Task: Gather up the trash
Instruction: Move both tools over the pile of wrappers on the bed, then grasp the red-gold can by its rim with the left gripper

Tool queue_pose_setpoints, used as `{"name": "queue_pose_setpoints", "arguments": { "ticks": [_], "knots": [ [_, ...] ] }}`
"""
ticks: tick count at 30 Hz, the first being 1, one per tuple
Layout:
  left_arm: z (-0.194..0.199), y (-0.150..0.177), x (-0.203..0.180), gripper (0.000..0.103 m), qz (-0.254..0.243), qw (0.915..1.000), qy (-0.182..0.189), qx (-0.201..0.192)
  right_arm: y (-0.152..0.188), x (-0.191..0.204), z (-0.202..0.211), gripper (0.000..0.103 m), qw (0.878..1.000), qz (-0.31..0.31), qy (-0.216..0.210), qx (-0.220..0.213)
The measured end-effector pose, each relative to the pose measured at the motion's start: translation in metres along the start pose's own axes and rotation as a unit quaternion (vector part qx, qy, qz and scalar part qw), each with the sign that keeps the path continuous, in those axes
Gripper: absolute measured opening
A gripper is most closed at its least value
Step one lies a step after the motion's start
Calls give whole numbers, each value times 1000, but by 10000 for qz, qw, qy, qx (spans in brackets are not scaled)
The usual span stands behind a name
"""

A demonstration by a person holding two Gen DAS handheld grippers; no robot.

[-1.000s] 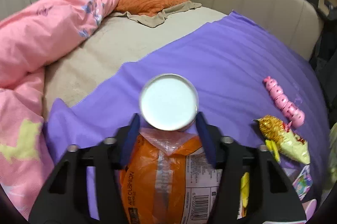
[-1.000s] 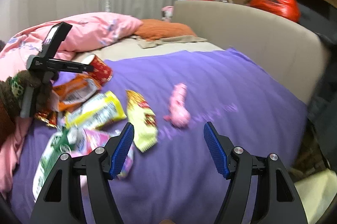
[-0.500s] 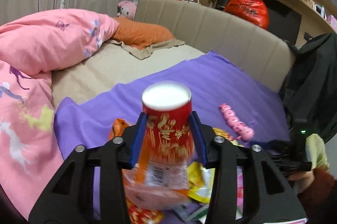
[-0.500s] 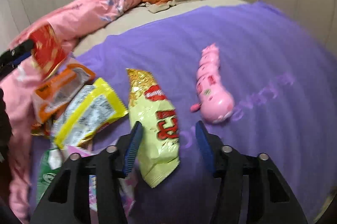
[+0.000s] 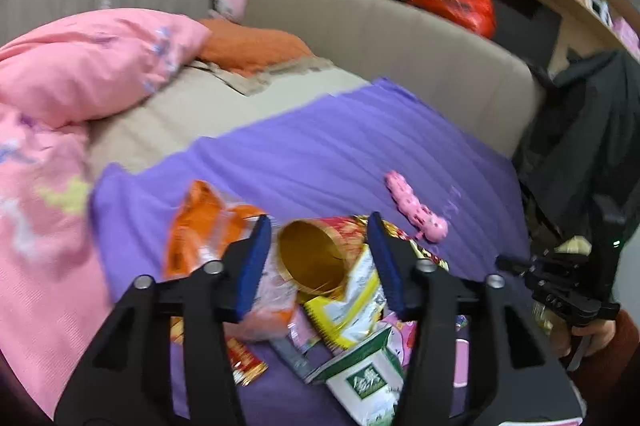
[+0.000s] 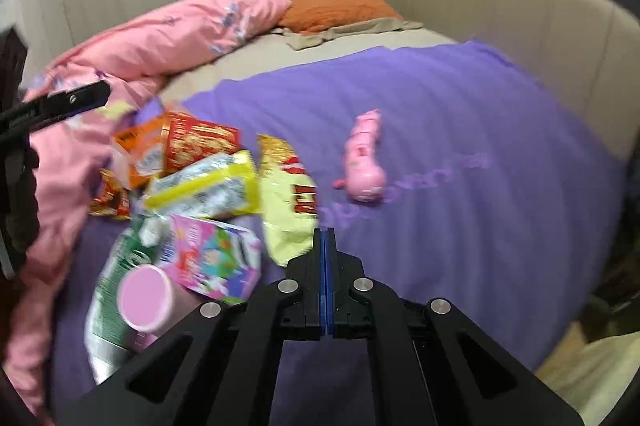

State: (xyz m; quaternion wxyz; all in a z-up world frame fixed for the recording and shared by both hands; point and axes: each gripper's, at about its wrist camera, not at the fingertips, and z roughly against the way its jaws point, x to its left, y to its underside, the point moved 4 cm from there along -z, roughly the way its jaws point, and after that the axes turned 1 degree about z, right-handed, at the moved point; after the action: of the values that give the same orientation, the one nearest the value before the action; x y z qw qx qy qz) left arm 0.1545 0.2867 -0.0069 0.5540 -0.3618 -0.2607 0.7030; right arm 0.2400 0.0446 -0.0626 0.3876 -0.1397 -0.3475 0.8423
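- Trash sits heaped on the purple sheet [image 6: 460, 130]: red paper cup [image 5: 320, 258] on its side among the wrappers, pale yellow snack bag [image 6: 290, 202] at the pile's edge.
- We judge the cup placed; our left gripper [image 5: 318, 258] should pull clear without nudging the heap.
- Its jaws are opening, angled down, the cup lying loose beyond them.
- Our right gripper [image 6: 325, 242] is closed flat, seemingly pinching that bag's corner.

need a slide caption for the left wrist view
Left claw opening above a red paper cup lying on its side atop the wrapper pile on the purple blanket.
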Motion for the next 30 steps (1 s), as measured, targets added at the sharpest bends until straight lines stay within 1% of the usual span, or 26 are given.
{"name": "queue_pose_setpoints", "arguments": {
  "ticks": [1,2,3,5,6,7,10,11,12,14,16,18,20,22,23,24,25,27,29,30],
  "knots": [
    [-12,-3,-7,54,-172,9997,92,130,0,-3,4,4,9999,-5,28,-111],
    [-24,-4,-12,55,-357,9989,130,257,-1,-7,6,4,9998,-37,30,-193],
    [-37,-6,-15,55,-523,9979,16,371,-2,-11,9,4,9995,-121,-1,-301],
    [-52,-5,-13,55,-565,9972,-273,404,-1,-17,10,4,9988,-243,-221,-363],
    [-55,-4,-11,55,-537,9975,-274,366,0,-19,10,5,9984,-272,-347,-356],
    [-57,-1,-11,56,-543,9976,-269,334,3,-19,6,5,9985,-229,-434,-258],
    [-66,3,-9,58,-807,9957,-306,325,2,-13,-7,5,9989,-76,-464,-51],
    [-68,3,-7,58,-828,9955,-314,338,-2,-11,-10,5,9978,-178,-633,-102],
    [-69,0,-4,58,-738,9963,-304,319,-7,-8,-15,5,9951,-319,-935,-96],
    [-61,-1,4,58,-424,9988,-170,168,-11,1,-30,5,9907,-388,-1305,-2],
    [-54,0,8,58,-291,9995,-79,109,-15,8,-44,5,9944,-88,-1038,-172],
    [-50,5,10,58,-315,9995,2,93,-21,16,-55,5,9947,162,-1005,-143],
    [-49,10,12,59,-305,9994,75,132,-29,28,-75,5,9922,279,-1205,172],
    [-51,12,15,59,-182,9997,114,153,-31,42,-97,5,9889,540,-1284,511],
    [-51,13,17,59,-116,9997,148,163,-29,50,-108,5,9877,781,-1177,675],
    [-51,14,18,59,-73,9997,180,172,-30,55,-115,5,9878,1032,-959,656],
    [-50,16,17,59,-79,9997,184,169,-32,58,-117,5,9886,1152,-798,552],
    [-49,19,18,59,-116,9997,174,150,-35,59,-120,5,9893,1157,-728,508],
    [-49,21,17,59,-94,9995,248,170,-36,53,-119,5,9918,998,-647,457],
    [-49,22,17,59,-81,9994,290,179,-37,46,-118,5,9945,869,-389,434]
  ]
}}
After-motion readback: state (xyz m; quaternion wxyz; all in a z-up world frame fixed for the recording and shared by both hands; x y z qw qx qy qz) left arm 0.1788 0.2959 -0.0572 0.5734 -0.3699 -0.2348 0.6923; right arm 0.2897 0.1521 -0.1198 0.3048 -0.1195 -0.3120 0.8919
